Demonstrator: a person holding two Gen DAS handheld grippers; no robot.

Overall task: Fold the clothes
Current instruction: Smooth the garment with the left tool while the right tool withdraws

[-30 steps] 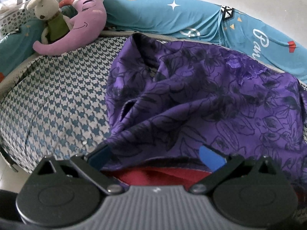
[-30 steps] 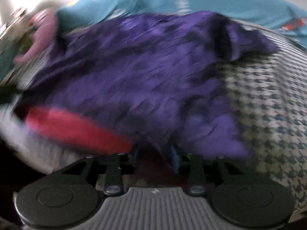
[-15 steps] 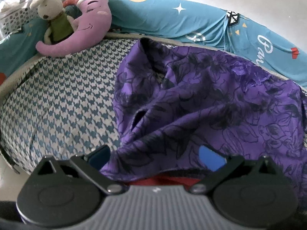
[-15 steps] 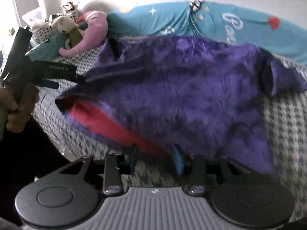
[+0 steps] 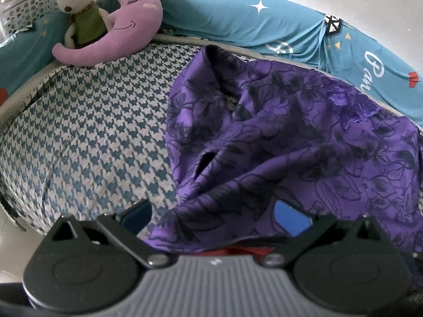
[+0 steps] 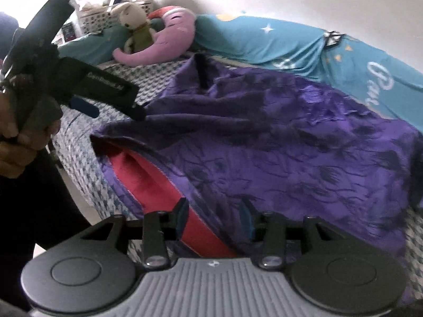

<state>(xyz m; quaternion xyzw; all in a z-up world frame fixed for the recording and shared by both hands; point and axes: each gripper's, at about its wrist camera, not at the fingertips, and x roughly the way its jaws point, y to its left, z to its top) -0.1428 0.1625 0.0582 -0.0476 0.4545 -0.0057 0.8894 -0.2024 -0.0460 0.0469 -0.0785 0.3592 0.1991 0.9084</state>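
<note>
Left tool (image 5: 212, 215) angled down, spread wide over purple garment (image 5: 304, 142), right tool (image 6: 215, 215) opening, hem between

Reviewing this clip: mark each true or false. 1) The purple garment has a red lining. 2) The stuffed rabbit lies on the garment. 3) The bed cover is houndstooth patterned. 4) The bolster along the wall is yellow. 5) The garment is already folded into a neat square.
1) True: the purple garment shows a red lining at its near edge.
2) False: the stuffed rabbit leans on the moon pillow, apart from the garment.
3) True: houndstooth bed cover.
4) False: the bolster is teal.
5) False: it lies spread out and rumpled.
</note>
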